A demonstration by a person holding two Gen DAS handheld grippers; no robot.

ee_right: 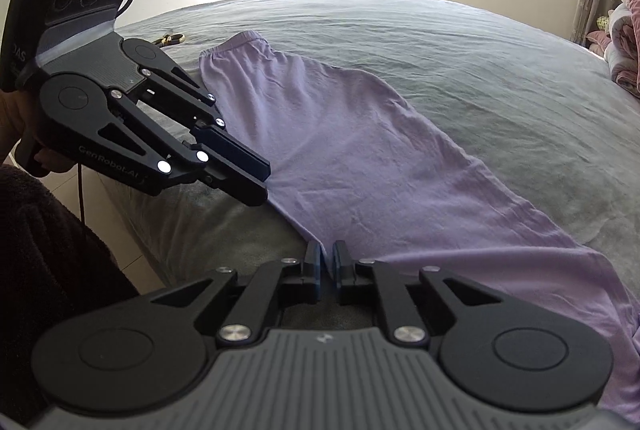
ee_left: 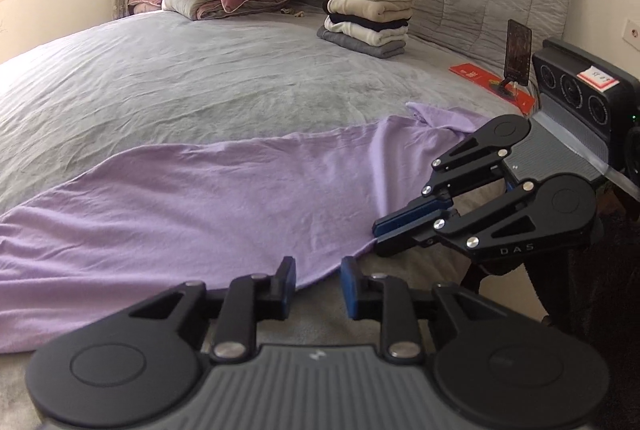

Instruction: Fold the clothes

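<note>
The purple pants [ee_left: 208,198] lie flat on the bed [ee_left: 200,78]. The right gripper [ee_right: 327,256] pinches their near edge. The left gripper [ee_left: 318,280] is apart, holding nothing. A one-sided pull could bunch them.

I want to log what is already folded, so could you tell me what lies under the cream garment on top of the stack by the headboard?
Under the top cream garment lie a dark layer, another cream one and a grey one on the bed. Their types cannot be seen.
</note>
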